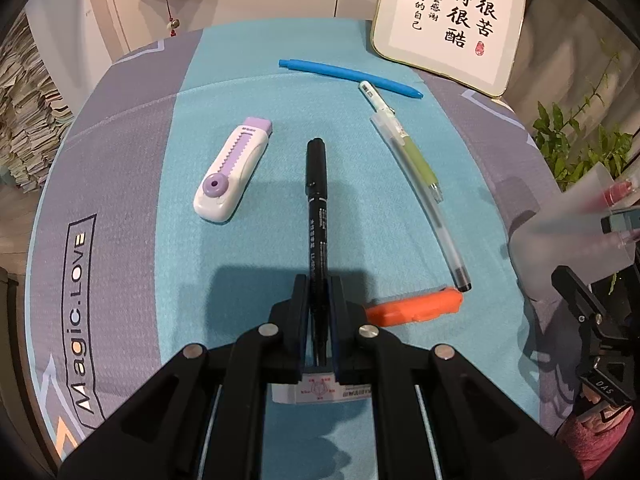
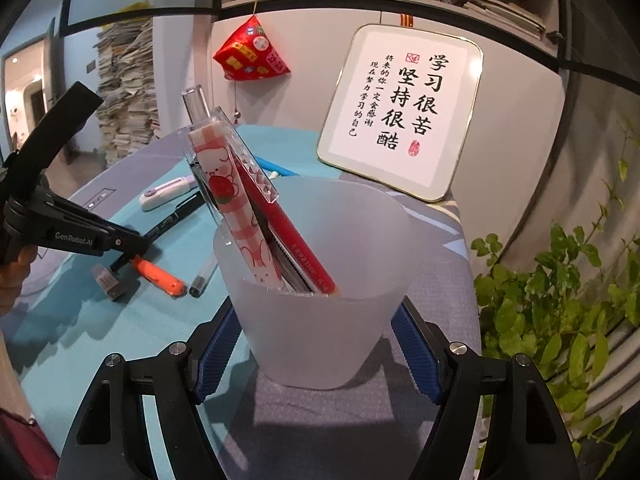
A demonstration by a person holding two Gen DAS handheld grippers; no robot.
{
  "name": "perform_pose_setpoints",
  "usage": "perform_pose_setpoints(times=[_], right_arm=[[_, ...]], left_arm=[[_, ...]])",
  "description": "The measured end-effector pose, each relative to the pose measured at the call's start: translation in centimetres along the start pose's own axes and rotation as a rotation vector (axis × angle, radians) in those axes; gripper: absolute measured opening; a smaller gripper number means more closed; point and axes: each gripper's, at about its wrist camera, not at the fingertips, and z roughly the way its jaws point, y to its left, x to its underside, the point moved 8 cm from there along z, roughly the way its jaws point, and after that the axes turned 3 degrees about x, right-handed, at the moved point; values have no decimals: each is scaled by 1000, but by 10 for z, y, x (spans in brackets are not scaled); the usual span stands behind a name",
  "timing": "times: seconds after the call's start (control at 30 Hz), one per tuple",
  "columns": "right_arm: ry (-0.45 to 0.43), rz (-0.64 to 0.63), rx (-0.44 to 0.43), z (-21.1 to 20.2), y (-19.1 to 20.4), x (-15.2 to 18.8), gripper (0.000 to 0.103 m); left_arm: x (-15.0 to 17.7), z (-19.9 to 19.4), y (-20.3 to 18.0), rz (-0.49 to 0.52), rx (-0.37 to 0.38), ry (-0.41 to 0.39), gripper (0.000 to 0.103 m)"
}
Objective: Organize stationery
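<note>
Both grippers were mine. My left gripper (image 1: 318,300) was clamped on a black marker (image 1: 317,200), whose cap end stuck out ahead of the fingers over the teal mat (image 1: 248,272). A white eraser (image 1: 316,394) lay on the mat under that gripper. Around it lay a purple-and-white cutter (image 1: 230,172), an orange highlighter (image 1: 416,307), a clear pen (image 1: 424,204) with a green pen (image 1: 412,152) just beside it, and a blue pen (image 1: 348,77) farther back.

My right gripper (image 2: 316,344) stood with its blue pads (image 2: 218,344) to either side of a frosted cup (image 2: 320,320) on the grey part of the mat; the jaws were apart, with small gaps to the cup wall. Inside the cup leaned a red pen (image 2: 296,240) and a pink checked case (image 2: 236,204). A framed sign (image 2: 404,112) stood behind it.
</note>
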Motion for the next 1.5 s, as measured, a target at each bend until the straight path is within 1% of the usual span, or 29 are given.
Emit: perform_pose_setpoints(times=[0.07,0.23,0.37,0.4,0.47,0.5,0.57,0.73,0.8,0.9,1.0,1.07,1.27,1.4,1.5], right_arm=[[4,2,0,3,0,-1,71],[4,-2,20,3,0,0,70],[4,-4,23,2,1,0,70],[4,-4,23,2,1,0,70],[5,-2,25,2,1,0,70],[5,-1,26,2,1,0,70],[5,0,28,1,1,0,70],[5,1,30,1,1,1,70],[5,1,28,1,1,1,70],[5,1,29,1,1,1,70],[5,1,31,1,0,0,70],[6,3,36,1,-1,0,70],[6,2,39,1,-1,0,71],[6,1,40,1,-1,0,70],[5,-1,44,1,-1,0,71]], left_arm=[[-6,1,0,-1,-9,-1,7],[-23,0,1,-14,2,-24,7],[-38,5,1,-8,-18,-32,9],[-41,8,0,-2,-24,-28,10],[-48,16,1,2,-42,-14,21],[-51,20,2,2,-51,-8,22],[-59,26,4,0,-75,-5,21],[-70,32,3,22,-103,-19,21],[-71,32,5,22,-103,-21,11],[-70,28,4,22,-82,-23,11],[-70,15,-1,16,-50,-53,11],[-73,-2,-4,8,-27,-93,11],[-79,-70,-27,14,63,-237,11],[-82,-113,-57,33,144,-324,11],[-91,-140,-86,81,207,-389,11]])
